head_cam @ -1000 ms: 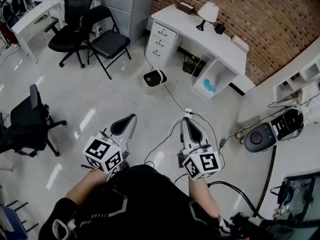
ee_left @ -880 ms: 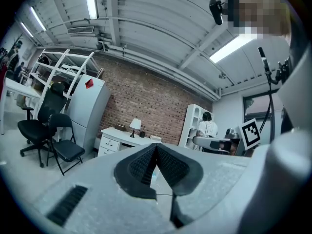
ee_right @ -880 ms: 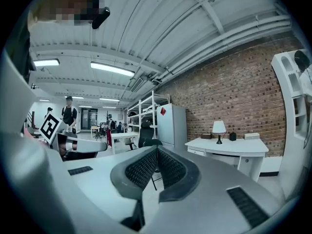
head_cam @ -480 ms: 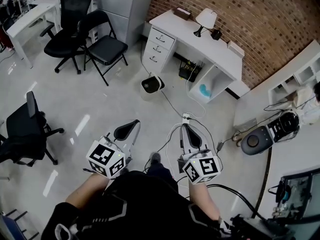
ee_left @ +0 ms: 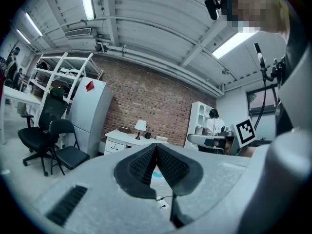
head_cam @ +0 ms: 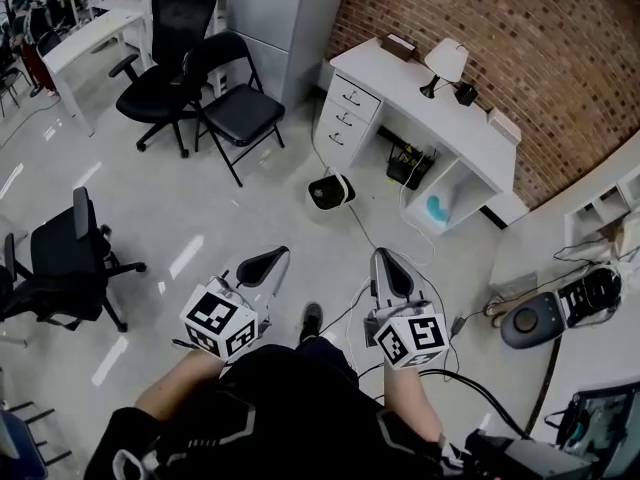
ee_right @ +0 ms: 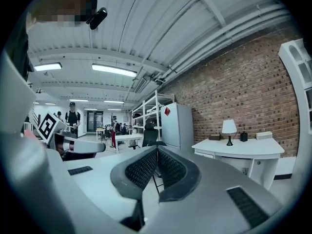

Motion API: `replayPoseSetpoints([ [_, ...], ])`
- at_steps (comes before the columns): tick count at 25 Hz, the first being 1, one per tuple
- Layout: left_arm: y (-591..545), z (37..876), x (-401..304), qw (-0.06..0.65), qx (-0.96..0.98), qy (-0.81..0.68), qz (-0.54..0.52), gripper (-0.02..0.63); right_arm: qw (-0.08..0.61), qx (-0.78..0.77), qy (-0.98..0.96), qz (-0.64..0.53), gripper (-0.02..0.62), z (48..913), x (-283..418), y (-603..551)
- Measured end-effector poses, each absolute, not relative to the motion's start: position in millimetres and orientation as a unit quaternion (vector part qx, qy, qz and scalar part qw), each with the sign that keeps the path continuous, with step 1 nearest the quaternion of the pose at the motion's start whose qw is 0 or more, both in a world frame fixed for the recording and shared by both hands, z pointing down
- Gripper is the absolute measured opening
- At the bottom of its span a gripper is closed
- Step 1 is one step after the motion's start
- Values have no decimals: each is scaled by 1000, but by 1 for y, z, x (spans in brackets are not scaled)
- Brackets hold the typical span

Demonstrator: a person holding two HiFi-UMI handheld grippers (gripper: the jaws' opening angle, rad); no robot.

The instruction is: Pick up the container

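Observation:
A small white bin with a black top (head_cam: pixel 331 190) stands on the floor in front of the white desk (head_cam: pixel 415 88) in the head view, well ahead of both grippers. My left gripper (head_cam: pixel 265 264) is held level at waist height, its black pads pressed together with nothing between them; the left gripper view shows them (ee_left: pixel 156 149) meeting. The right gripper (head_cam: pixel 391 271) is beside it, also shut and empty, and its pads (ee_right: pixel 157 152) touch in the right gripper view. The bin is hidden in both gripper views.
A black folding chair (head_cam: pixel 240 111) and an office chair (head_cam: pixel 165 73) stand at the far left, another office chair (head_cam: pixel 62 258) at the near left. A grey cabinet (head_cam: pixel 285 13) stands by the brick wall. Cables (head_cam: pixel 352 308) and a round device (head_cam: pixel 535 318) lie on the floor.
The person has walked forward with both grippers held level and shut. The bin and desk have slid lower and to the right in the head view. A shoe now shows between the grippers.

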State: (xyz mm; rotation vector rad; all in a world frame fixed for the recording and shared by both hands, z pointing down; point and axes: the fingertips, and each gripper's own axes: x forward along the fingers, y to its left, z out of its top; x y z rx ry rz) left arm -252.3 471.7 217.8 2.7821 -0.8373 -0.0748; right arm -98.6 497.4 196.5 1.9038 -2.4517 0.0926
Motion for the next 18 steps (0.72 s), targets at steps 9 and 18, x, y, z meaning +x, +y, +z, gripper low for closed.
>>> replayPoseSetpoints([
  [9,400,221,-186,121,943,-310,-8,9,15,588,-808,42,9,204,-36,425],
  [18,344,229,-99,134,935,-328,29,9,5,577,-816,42,9,205,56,369],
])
